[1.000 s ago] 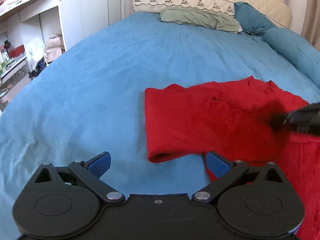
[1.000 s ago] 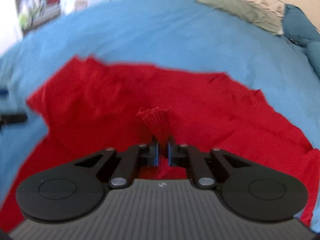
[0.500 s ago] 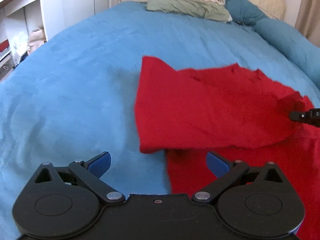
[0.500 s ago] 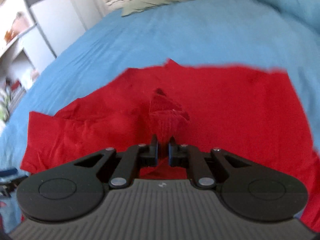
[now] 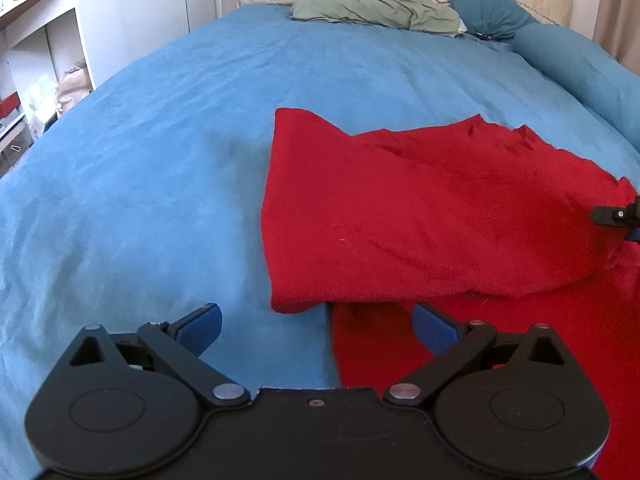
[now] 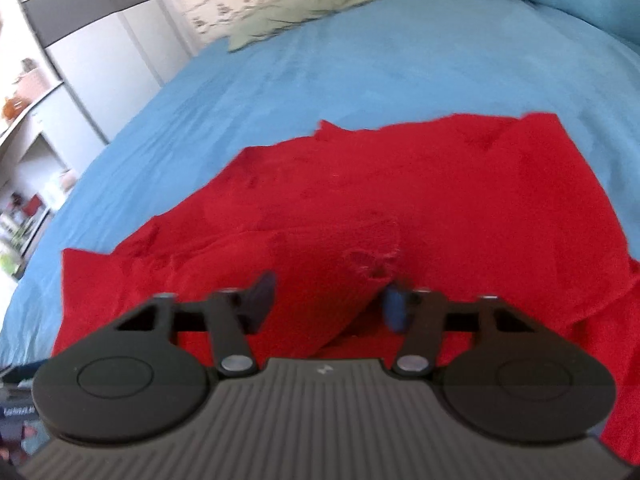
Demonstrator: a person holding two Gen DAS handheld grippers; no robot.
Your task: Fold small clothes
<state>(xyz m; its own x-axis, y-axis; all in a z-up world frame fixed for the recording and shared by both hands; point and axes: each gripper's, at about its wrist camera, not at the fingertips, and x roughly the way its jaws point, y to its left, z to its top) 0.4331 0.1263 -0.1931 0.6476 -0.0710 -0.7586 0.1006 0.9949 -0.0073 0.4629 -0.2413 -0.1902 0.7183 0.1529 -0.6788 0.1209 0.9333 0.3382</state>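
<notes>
I have carried one side of the red garment across its middle with my right hand-held gripper, and the pinch I had on the bunched edge a second ago is letting go: its jaws are opening, with a puckered tuft of red cloth between them, just off the right-hand pad and no longer squeezed. The folded flap now lies over the lower layer, where half a second back it was still hanging from my grip. My left hand-held gripper hovers with its jaws wide and nothing between them, just short of the near corner of the fold. The garment rests on the blue bed, well apart from the green cloth up by the pillows. I judge this first fold laid down; the flap looks rumpled along its far edge, so smoothing it or squaring the near corner likely comes before the next fold.
</notes>
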